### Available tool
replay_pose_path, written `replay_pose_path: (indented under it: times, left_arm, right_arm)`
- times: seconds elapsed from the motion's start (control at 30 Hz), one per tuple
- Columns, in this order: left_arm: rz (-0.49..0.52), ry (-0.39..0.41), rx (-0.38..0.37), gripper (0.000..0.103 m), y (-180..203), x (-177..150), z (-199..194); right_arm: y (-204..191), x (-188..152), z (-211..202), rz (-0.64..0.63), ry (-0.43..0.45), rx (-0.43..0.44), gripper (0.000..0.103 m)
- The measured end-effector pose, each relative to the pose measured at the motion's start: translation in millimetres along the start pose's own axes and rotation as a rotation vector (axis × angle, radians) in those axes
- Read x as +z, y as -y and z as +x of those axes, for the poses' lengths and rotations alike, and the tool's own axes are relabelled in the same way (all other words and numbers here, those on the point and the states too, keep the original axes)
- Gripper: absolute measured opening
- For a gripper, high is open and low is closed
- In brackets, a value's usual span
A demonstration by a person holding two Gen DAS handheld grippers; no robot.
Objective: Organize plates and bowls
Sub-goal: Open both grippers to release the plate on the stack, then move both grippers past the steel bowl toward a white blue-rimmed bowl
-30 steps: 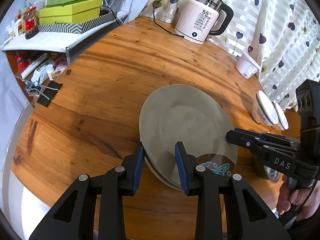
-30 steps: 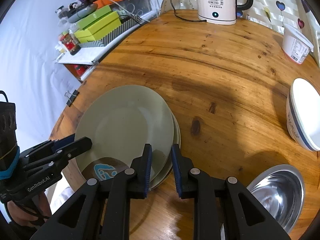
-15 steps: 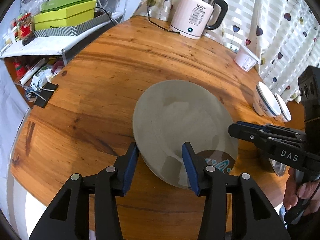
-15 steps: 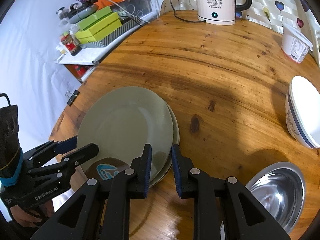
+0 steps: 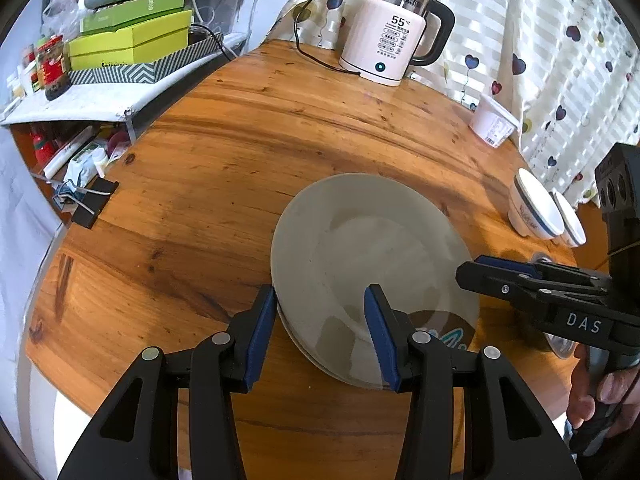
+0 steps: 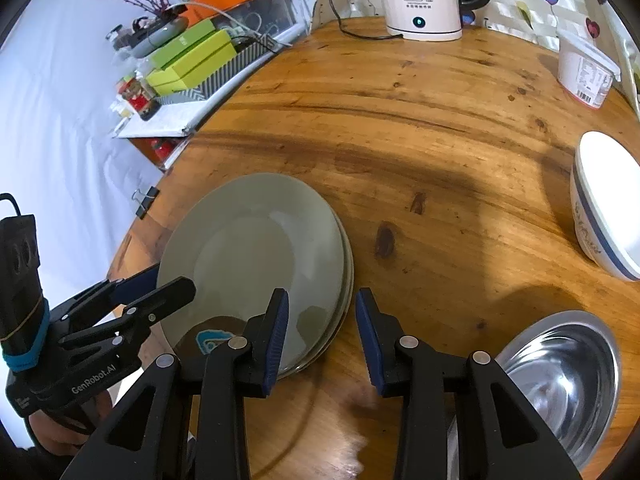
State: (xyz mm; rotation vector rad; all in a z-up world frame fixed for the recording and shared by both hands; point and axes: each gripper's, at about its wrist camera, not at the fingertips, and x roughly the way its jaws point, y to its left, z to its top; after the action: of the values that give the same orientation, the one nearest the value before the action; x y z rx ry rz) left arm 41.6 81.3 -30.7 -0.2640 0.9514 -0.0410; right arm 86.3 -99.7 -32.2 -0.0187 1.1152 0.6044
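On a round, knotty wooden table [image 5: 248,152], a stack of pale grey-green ceramic plates [image 5: 360,248] sits toward the near edge, the top plate lying almost flush on those beneath. The left gripper [image 5: 320,328], black with blue pads, hangs at the stack's near-left rim with its jaws spread, one pad outside the rim and one over the top plate, neither pressing on it. The right gripper [image 6: 320,334] stands at the stack's near-right edge; its jaws are opening, the left pad over the plate's rim and the right pad over bare wood, nothing pinched between them. Further right, a white ceramic bowl with a blue band [image 6: 604,208] rests near the table's edge, and a shiny stainless-steel bowl [image 6: 560,380] sits at the near right. At the far side stand a white electric kettle with a black handle [image 5: 394,40] and a white plastic tub [image 5: 492,124]. Left of the table, lime-green boxes [image 5: 132,40] crowd a cluttered shelf.
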Motion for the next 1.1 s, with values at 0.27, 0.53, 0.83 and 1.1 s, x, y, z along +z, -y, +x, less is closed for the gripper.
replay_pose_path:
  times: [0.27, 0.53, 0.83, 1.1]
  left_arm:
    - [-0.012, 0.0, -0.009, 0.047, -4, 1, -1]
    - [-0.025, 0.033, 0.0, 0.047, -6, 3, -7]
    - [-0.012, 0.093, 0.007, 0.047, -1, 8, -26]
    - [0.039, 0.136, -0.046, 0.047, 24, 12, -42]
  right_arm:
    - [-3, 0, 1, -0.008, -0.001, 0.007, 0.034]
    - [-3, 1, -3, -0.007, 0.021, 0.004, 0.034]
    - [-2, -3, -28, -0.008, 0.081, -0.008, 0.034]
    - [-9, -16, -72, -0.043, 0.189, -0.04, 0.034]
